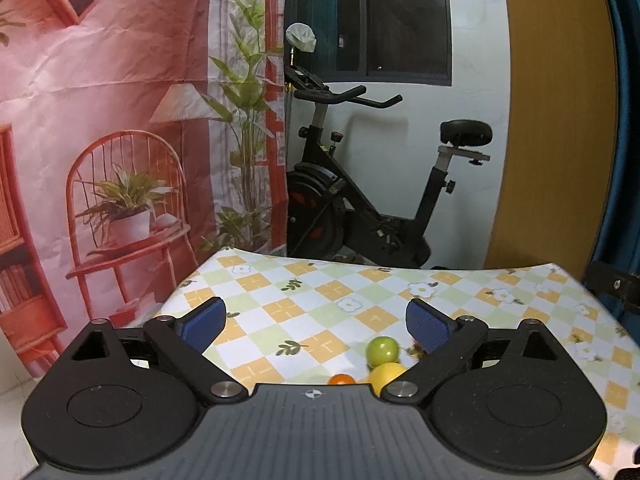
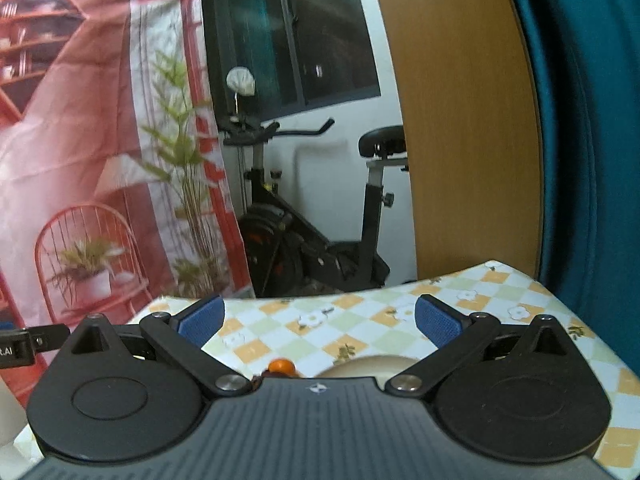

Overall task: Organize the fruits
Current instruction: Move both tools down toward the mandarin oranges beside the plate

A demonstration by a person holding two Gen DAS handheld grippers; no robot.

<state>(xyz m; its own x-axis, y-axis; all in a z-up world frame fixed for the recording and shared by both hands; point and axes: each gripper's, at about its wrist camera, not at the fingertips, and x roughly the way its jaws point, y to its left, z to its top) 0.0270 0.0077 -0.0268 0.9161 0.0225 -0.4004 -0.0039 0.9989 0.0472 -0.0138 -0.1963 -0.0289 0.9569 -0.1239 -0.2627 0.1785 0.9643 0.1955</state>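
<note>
Lying low between the left gripper's (image 1: 316,326) wide-apart jaws, green fruit (image 1: 382,351).

The gripper body hides the lower parts of the yellow fruit (image 1: 386,374) and orange fruit (image 1: 341,379); at 3 o'clock, a dark item (image 1: 416,350) is unidentifiable.
</note>
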